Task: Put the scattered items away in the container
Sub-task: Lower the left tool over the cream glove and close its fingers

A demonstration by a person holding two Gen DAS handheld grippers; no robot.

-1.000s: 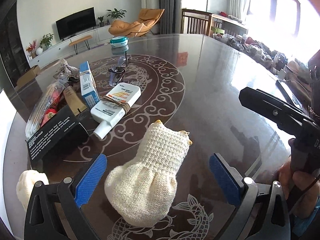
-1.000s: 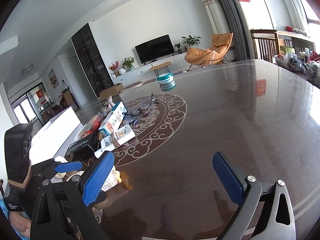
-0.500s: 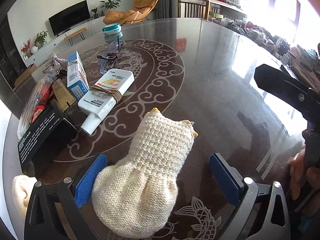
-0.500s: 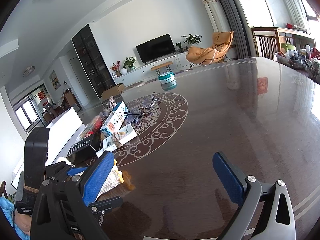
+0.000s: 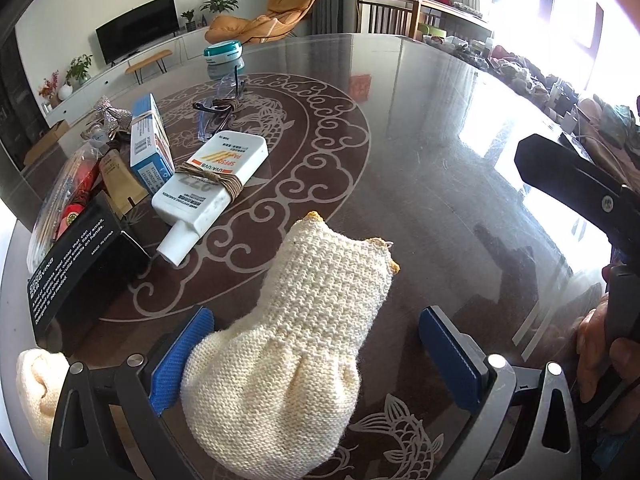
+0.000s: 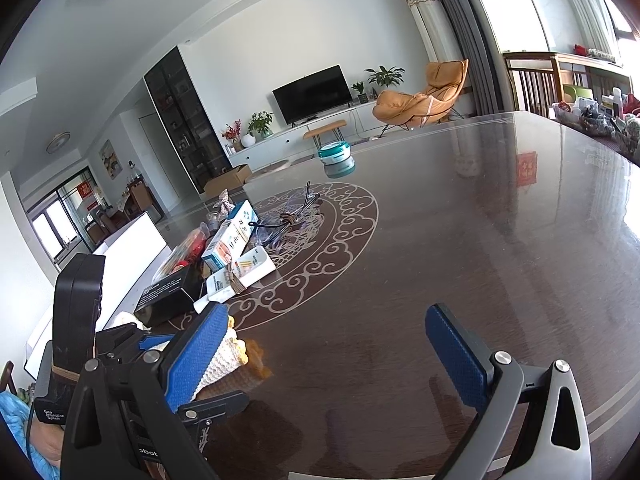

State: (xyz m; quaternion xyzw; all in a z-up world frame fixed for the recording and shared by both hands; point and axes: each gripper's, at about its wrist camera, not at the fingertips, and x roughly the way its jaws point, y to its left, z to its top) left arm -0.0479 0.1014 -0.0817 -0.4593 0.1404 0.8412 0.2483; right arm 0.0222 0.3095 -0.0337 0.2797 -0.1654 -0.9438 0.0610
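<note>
Left wrist: white bottle [image 5: 210, 190] beyond knitted mitt [image 5: 296, 336], black box [image 5: 80, 264] left.

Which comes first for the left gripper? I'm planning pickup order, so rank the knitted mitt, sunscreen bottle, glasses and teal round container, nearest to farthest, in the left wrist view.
From the left gripper:
1. Knitted mitt, between its fingers.
2. Sunscreen bottle, ahead-left.
3. Glasses, beyond the bottle, table centre.
4. Teal round container, far edge.

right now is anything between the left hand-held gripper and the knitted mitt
Nothing visible. The knitted mitt already lies between the open fingers of the left hand-held gripper, on the table.
</note>
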